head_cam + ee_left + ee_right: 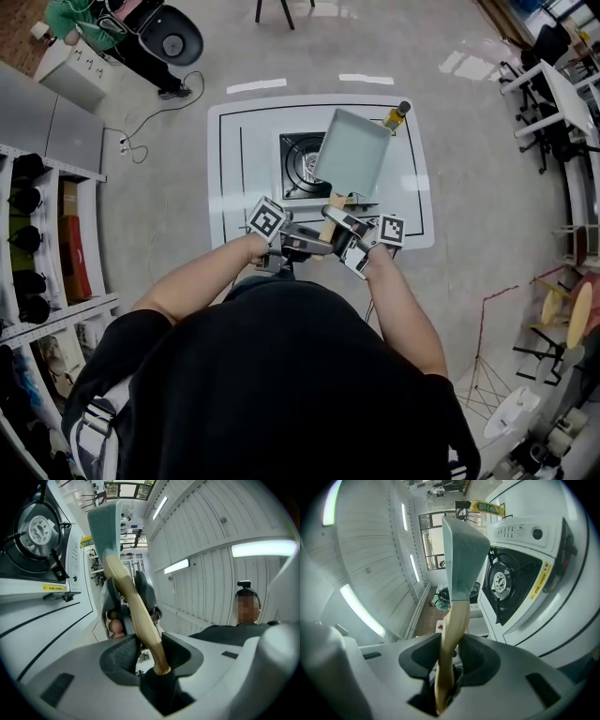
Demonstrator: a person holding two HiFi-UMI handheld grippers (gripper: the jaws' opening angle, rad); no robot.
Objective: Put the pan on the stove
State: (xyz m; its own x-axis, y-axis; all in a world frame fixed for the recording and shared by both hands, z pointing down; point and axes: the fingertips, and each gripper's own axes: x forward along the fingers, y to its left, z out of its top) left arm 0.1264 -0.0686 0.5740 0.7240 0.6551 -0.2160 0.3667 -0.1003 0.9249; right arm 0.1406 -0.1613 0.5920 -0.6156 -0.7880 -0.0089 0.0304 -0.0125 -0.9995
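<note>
Lower centre: left claw (146,651) and right claw (450,656), two in all, each nearly closed, clamped on the one wooden handle (329,226), right nearer the pan. Up-frame from there: one pan (352,155), long axis running on from the handle, held over the right of the one stove (298,169), needing leftward shift by the look of it. Beyond, at its far corner: one bottle (397,116).

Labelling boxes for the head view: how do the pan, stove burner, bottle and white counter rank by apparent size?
1. white counter
2. pan and stove burner, unranked: the raised pan hides part of the burner
3. bottle
</note>
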